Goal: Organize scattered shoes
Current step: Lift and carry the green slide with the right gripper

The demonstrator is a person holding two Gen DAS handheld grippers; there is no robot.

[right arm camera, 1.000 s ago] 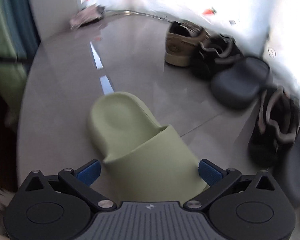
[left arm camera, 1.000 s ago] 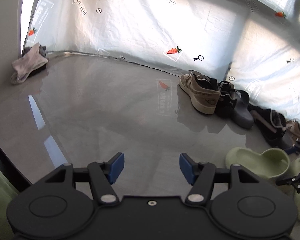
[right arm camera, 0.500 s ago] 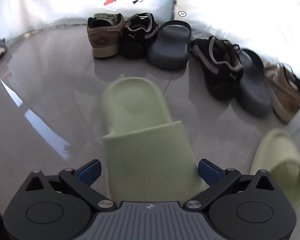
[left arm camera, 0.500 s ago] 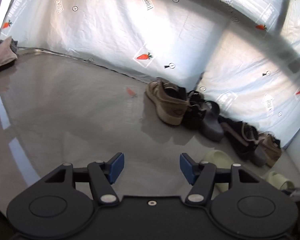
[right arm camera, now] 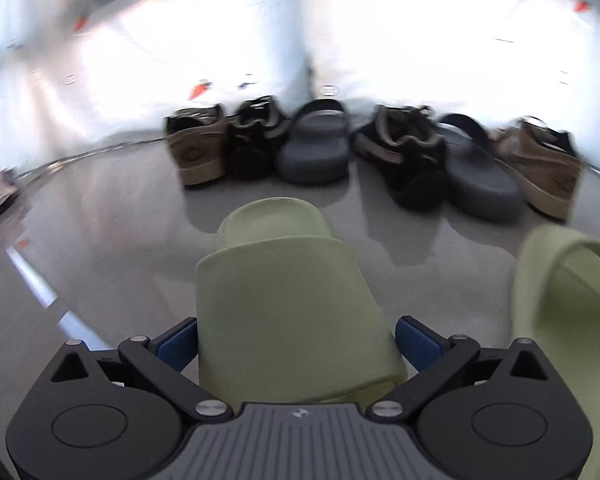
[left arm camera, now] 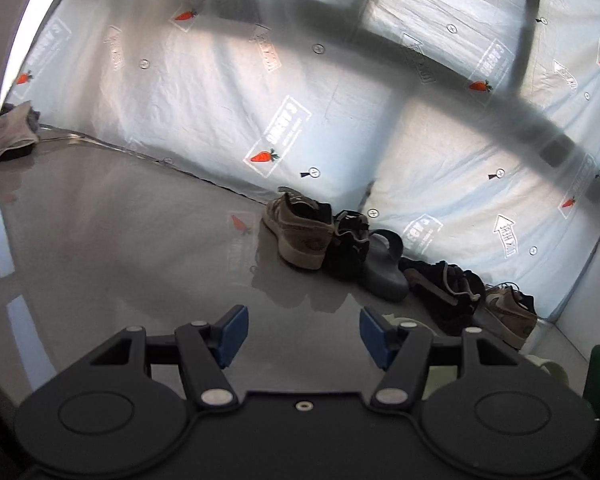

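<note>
Sitting between the right claw (right arm camera: 296,342) pads: green slide (right arm camera: 292,312).

Crumpled cloth (left arm camera: 6,138) on glossy floor (left arm camera: 120,240) — carrot-printed plastic sheet (left arm camera: 340,120) behind.

Glossy floor (left arm camera: 120,248), matt foam slide (right arm camera: 292,312)

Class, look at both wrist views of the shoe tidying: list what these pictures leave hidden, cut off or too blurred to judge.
- Right view: whether the right tongs actually press the green slide; its strap covers the pads.
- Right view: the second green slide is cut by the edge and smeared.
- Right view: logos on the tan sneaker are too blurred to read.
- Left view: the open, empty left tongs hide a pale green slide.
</note>
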